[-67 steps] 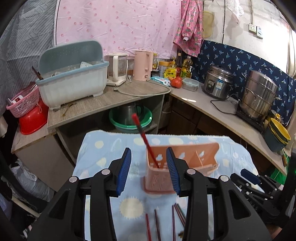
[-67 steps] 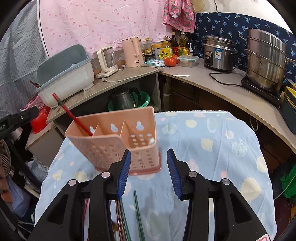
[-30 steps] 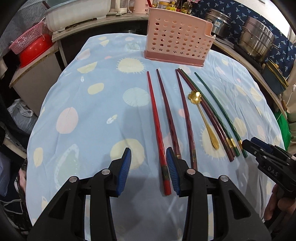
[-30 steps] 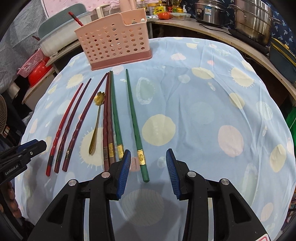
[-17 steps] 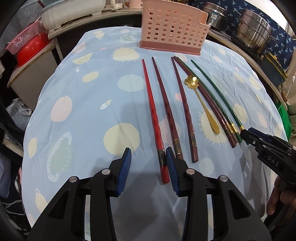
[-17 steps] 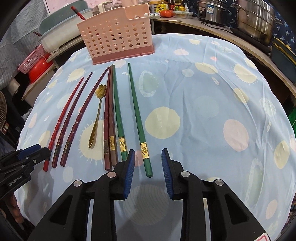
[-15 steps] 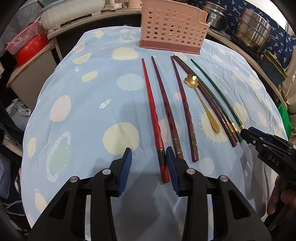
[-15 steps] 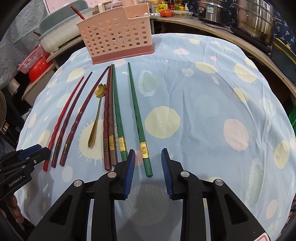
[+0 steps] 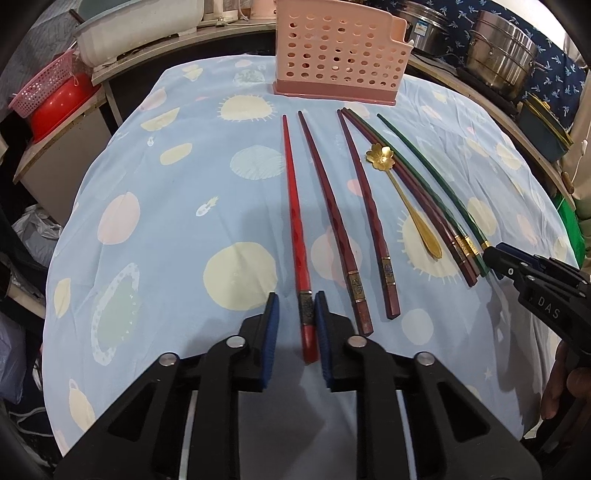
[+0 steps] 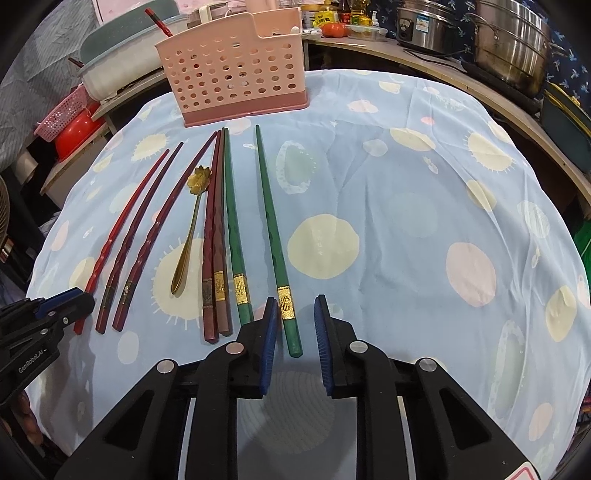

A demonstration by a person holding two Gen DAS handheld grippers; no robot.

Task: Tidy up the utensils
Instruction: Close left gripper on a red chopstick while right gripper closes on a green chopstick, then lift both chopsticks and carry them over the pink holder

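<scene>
Several chopsticks and a gold flower spoon lie side by side on the blue spotted cloth. The pink utensil holder stands behind them, and a red chopstick leans in it. My left gripper is closing around the near end of the bright red chopstick; a gap remains at its left pad. My right gripper is closing around the near end of the rightmost green chopstick, with gaps on both sides.
A counter curves behind and to the right, carrying steel pots and a rice cooker. At the left stand a white dish bin, a pink basket and a red bowl. The cloth falls away at the table's edges.
Both grippers came down from the holder to the near ends of the chopsticks. In the last half second both pairs of jaws have narrowed around a chopstick.
</scene>
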